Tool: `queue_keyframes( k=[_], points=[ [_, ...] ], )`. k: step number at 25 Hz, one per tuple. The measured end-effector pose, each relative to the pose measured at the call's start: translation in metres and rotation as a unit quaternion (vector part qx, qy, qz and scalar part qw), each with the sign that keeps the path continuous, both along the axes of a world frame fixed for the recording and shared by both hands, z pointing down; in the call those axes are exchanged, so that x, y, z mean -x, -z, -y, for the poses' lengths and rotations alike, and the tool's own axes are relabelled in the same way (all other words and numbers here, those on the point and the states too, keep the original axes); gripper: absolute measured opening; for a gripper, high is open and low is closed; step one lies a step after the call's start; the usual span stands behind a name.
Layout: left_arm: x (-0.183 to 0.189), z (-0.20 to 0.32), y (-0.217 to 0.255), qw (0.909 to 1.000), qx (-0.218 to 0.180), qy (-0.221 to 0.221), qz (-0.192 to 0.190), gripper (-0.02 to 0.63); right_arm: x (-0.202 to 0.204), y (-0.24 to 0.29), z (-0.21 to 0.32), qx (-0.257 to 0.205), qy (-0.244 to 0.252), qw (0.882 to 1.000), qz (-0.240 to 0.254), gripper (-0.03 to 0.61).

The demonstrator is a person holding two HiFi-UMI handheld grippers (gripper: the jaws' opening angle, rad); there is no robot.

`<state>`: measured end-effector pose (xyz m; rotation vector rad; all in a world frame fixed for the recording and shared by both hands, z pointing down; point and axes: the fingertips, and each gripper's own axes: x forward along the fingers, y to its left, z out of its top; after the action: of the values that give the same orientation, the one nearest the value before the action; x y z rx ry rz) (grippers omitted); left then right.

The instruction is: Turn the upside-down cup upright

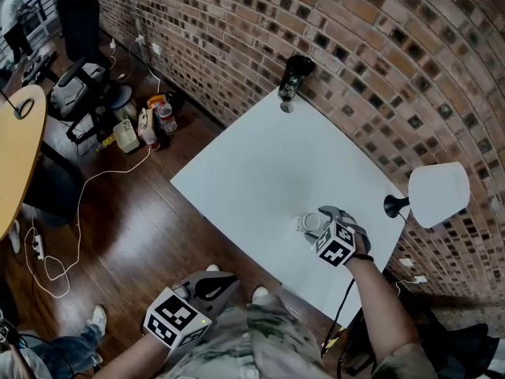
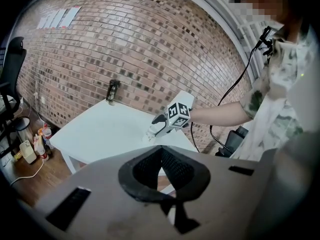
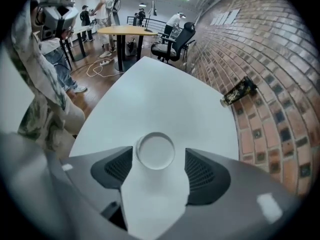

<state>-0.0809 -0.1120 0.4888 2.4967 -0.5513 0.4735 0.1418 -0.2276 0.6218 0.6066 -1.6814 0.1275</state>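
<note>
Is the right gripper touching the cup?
Cannot tell. The right gripper straddles the cup in its own view: a plain gap at one jaw, the other pad's tip meeting the cup's outline.

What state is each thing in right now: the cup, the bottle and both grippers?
cup: upside down, base up, standing on the table.
right gripper: open, jaws either side of the cup, not closed on it.
left gripper: shut, empty, held off the table.
bottle: upright at the table's far corner.
</note>
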Motion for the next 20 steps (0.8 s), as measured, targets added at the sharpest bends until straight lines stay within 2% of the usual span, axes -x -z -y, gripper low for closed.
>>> queue_keyframes(
  k=[5,8,11,16,20],
  points=[
    [-0.022,-0.014,0.011,0.9998,-0.014,-0.006,0.01,0.006,-0.005,0.027,-0.016,-0.013,-0.037,0.997,0.063,0.327],
    [-0.039,-0.028,0.019,0.9996,-0.022,-0.002,0.02,0.006,-0.013,0.048,-0.039,-0.001,-0.068,0.99,0.12,0.325],
    [-0.054,-0.045,0.028,0.999,-0.025,0.019,0.031,0.006,-0.023,0.068,-0.069,0.009,-0.099,0.977,0.19,0.318],
    [-0.06,-0.086,0.038,0.9953,-0.015,0.084,0.046,0.006,-0.033,0.087,-0.14,0.024,-0.103,0.955,0.275,0.308],
    [-0.055,-0.123,0.051,0.9914,-0.027,0.11,0.066,0.006,-0.036,0.105,-0.195,0.034,-0.125,0.929,0.346,0.304]
  ],
)
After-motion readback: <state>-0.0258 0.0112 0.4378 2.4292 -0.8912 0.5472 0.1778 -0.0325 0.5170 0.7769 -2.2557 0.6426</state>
